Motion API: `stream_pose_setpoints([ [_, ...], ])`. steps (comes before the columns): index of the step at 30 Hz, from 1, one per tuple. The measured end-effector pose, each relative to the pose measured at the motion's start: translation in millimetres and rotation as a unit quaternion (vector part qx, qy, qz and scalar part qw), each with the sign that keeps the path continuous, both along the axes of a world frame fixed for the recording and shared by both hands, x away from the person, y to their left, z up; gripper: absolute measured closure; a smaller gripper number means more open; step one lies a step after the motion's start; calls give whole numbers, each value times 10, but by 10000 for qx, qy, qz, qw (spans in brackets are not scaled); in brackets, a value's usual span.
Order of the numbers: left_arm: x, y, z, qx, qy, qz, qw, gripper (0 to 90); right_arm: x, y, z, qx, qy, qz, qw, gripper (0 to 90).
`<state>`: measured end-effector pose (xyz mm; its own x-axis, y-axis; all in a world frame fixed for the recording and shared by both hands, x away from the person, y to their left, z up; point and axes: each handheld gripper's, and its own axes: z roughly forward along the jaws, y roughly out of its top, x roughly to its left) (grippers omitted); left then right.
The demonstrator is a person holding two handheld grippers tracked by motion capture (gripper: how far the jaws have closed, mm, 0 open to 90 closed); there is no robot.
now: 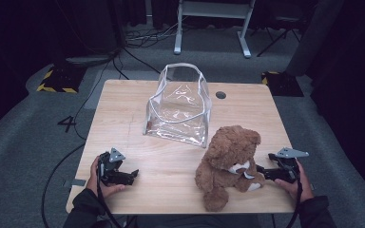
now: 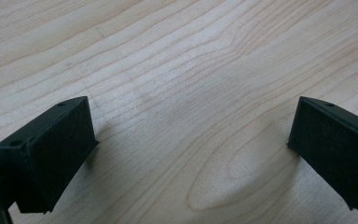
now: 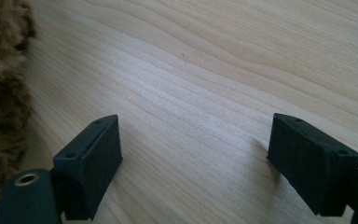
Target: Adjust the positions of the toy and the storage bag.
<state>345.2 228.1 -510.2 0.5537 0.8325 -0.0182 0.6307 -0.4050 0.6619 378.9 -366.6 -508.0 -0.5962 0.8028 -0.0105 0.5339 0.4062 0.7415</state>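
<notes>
Sitting upright near the front edge of the wooden table [image 1: 171,166], the brown teddy bear [image 1: 230,164] is the landmark for everything else. Behind it and a little toward the person's left stands the clear plastic bag [image 1: 179,107], its mouth gaping upward and its handles standing up, which suits dropping the bear in from above (my reading of the work in hand, since the bear and the bag are the two loose things on the table).

The right gripper [image 1: 266,173] lies low on the table on the bear's right side, its tips pointing at the bear's paw and close to it; from the high view I cannot tell whether they touch the fur. In the right gripper view its jaws stand wide apart with bare wood between them, and the bear's fur [image 3: 2,93] shows at the left edge, outside the left jaw and not between the two. So nothing is gripped yet: the bear would have to come between the jaws before they close.

The left gripper [image 1: 128,176] rests well apart from the bear, on its other side, held low by the person's left hand [image 1: 95,178]. Its jaws are also spread wide over bare wood [image 2: 191,93], holding nothing, probably waiting to steady the bag or the bear.
</notes>
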Motion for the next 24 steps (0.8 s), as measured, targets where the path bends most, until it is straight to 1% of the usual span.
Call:
stream_pose_setpoints([
  [11, -3, 0, 0, 0, -3, 10, 10000, 5, -9, 1, 2, -8, 6, -26, 10000, 174],
  [13, -3, 1, 0, 0, 0, 10, 10000, 5, -12, -25, 30, -98, 112, 74, 9999, 190],
  [15, -3, 1, 0, -1, 2, 10, 10000, 5, -16, -57, 36, -104, 148, 148, 9997, 190],
  [17, -3, 1, 0, -2, 2, 9, 10000, 5, -22, -103, 38, 35, 194, 138, 9997, 188],
  [19, -3, 1, 0, -4, 2, 10, 10000, 5, -33, -133, 50, 85, 258, 241, 9993, 182],
  [22, 0, 2, 0, -6, 2, -5, 10000, 5, -65, -168, 101, 161, 162, 395, 9990, 182],
  [24, 0, 2, 0, -5, 1, -8, 10000, 5, -83, -184, 141, 274, 99, 462, 9985, 182],
])
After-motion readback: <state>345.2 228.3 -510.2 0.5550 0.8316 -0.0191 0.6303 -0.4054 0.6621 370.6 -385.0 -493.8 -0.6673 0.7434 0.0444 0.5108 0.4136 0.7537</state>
